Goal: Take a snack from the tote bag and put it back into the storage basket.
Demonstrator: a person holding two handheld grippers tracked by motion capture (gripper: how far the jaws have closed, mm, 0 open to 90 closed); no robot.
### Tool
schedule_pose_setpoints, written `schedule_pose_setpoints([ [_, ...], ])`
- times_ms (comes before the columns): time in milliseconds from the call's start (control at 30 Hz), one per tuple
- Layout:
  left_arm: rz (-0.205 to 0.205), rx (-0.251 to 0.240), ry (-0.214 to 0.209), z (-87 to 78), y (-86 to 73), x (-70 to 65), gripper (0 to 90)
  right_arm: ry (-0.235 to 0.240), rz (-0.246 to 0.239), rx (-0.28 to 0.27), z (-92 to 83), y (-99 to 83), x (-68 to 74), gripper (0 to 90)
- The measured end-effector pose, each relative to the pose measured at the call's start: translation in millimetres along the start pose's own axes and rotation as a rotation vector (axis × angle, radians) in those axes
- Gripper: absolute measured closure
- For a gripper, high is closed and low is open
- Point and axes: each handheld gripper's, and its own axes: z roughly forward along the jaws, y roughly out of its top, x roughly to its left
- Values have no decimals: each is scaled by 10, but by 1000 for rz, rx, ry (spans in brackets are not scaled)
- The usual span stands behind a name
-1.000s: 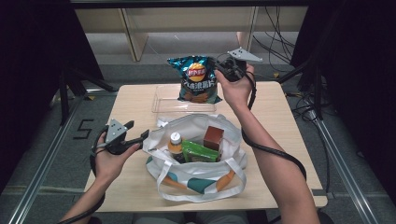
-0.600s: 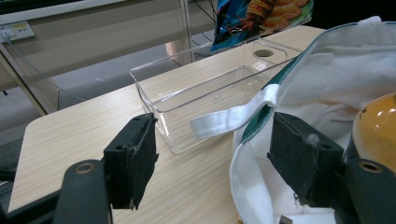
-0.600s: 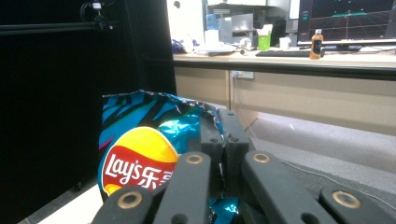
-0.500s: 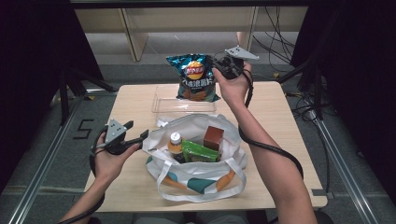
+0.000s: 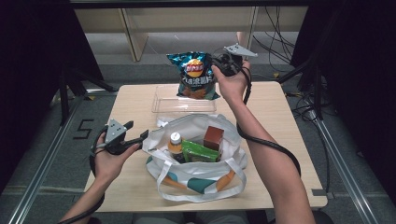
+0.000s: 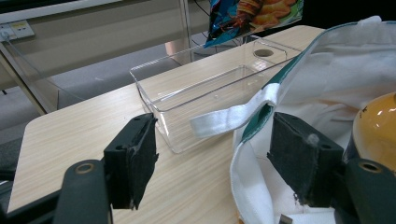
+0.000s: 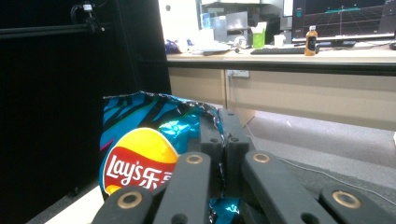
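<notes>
A blue Lay's chips bag [image 5: 196, 74] hangs upright over the far end of the table, above a clear plastic box [image 5: 161, 105]. My right gripper [image 5: 215, 60] is shut on the bag's upper right edge; in the right gripper view the jaws [image 7: 225, 121] pinch the crinkled foil of the chips bag [image 7: 140, 154]. My left gripper [image 5: 142, 136] sits low at the left rim of a white tote bag [image 5: 196, 172]. It stands open [image 6: 219, 140], with the tote's rim and a white strap [image 6: 224, 122] running between the jaws.
Inside the tote stand a bottle with an orange cap [image 5: 175, 142], a green packet [image 5: 200, 151] and a brown box [image 5: 213, 137]. The clear box [image 6: 187, 93] lies just beyond the tote. The right forearm crosses the table's right half.
The right gripper has lifted the chips bag slightly. The left gripper and the tote have stayed put.
</notes>
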Motion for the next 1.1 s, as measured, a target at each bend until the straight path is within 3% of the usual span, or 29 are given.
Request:
schedule_pose_setpoints([
  [500,-3,-2,2,-4,1,5,312,-9,23,10,77,-25,-27,900],
  [567,-2,-1,1,-3,1,8,312,-6,2,6,89,-27,-40,900],
  [967,5,-1,1,-5,4,13,312,-17,27,21,148,-62,-59,900],
  [1100,3,-1,-1,-2,1,12,312,-14,8,19,177,-74,-77,900],
])
